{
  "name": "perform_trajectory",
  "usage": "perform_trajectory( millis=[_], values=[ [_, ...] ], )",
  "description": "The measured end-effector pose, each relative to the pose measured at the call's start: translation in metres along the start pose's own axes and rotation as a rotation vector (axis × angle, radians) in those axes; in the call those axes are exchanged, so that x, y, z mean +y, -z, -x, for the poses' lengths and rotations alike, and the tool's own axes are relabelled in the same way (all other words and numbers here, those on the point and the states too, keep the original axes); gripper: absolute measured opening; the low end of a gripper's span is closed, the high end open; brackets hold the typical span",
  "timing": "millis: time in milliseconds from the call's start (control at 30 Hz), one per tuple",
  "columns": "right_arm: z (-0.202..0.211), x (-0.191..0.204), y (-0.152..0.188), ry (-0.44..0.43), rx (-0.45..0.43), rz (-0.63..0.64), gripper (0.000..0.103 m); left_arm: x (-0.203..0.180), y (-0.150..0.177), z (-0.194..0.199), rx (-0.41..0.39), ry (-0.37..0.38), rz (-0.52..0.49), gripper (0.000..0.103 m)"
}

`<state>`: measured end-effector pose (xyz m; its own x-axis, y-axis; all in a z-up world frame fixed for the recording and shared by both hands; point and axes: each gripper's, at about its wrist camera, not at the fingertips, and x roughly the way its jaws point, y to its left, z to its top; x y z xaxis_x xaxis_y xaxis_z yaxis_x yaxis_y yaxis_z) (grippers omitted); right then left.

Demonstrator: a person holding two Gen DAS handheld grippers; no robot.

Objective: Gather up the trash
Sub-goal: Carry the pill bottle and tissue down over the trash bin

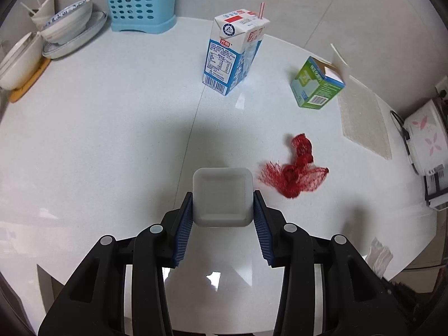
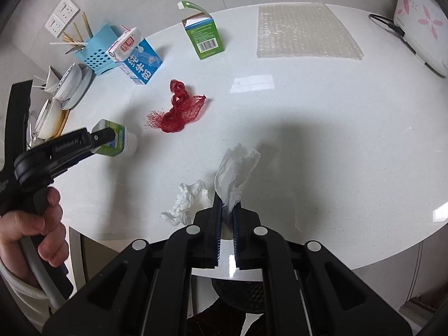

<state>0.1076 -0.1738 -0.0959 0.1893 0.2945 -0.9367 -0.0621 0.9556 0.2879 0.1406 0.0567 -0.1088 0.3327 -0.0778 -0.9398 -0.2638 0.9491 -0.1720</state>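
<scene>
My left gripper [image 1: 223, 205] is shut on a small white yogurt cup [image 1: 222, 197], held bottom-forward above the white table; from the right wrist view the cup [image 2: 116, 140] shows a green label in the left gripper [image 2: 105, 140]. My right gripper [image 2: 227, 207] is shut on a crumpled white tissue [image 2: 236, 168], lifted off the table. A second crumpled tissue [image 2: 187, 200] lies just left of it. A red mesh net [image 1: 294, 168] [image 2: 179, 112] lies mid-table. A blue milk carton [image 1: 232, 53] [image 2: 137, 56] and an open green carton [image 1: 317, 84] [image 2: 203, 36] stand farther back.
A blue cutlery holder [image 1: 141, 2] and stacked bowls and plates [image 1: 64, 30] stand at the far left. A bubble-wrap sheet [image 2: 303, 30] lies at the back right, beside a white appliance with a pink pattern [image 2: 422, 25]. A dark bin [image 2: 238, 294] sits below the table edge.
</scene>
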Motion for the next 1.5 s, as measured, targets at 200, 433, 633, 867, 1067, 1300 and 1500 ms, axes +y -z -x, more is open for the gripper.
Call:
perform_trajectory(
  millis=[200,433,633,867,1067,1300,1500],
  values=[
    [0.012,0.006,-0.001,-0.035,-0.011,0.088,0.006,0.006,0.026,0.028,-0.039,-0.029,0.037,0.040],
    [0.032,0.001,0.012,-0.086,-0.019,0.171,0.006,-0.002,0.062,0.051,-0.070,-0.027,0.054,0.041],
    [0.049,-0.008,0.029,-0.107,-0.033,0.231,0.006,-0.013,0.100,0.070,-0.094,-0.032,0.059,0.040],
    [0.068,-0.016,0.055,-0.090,-0.065,0.261,0.006,-0.018,0.134,0.095,-0.120,-0.007,0.023,0.041],
    [0.079,-0.017,0.079,-0.084,-0.097,0.228,0.006,-0.017,0.155,0.110,-0.156,0.026,-0.049,0.041],
    [0.085,-0.017,0.111,-0.088,-0.136,0.211,0.006,-0.014,0.191,0.110,-0.176,0.060,-0.117,0.041],
    [0.083,-0.022,0.139,-0.079,-0.126,0.227,0.006,-0.004,0.222,0.102,-0.176,0.081,-0.139,0.041]
  ],
)
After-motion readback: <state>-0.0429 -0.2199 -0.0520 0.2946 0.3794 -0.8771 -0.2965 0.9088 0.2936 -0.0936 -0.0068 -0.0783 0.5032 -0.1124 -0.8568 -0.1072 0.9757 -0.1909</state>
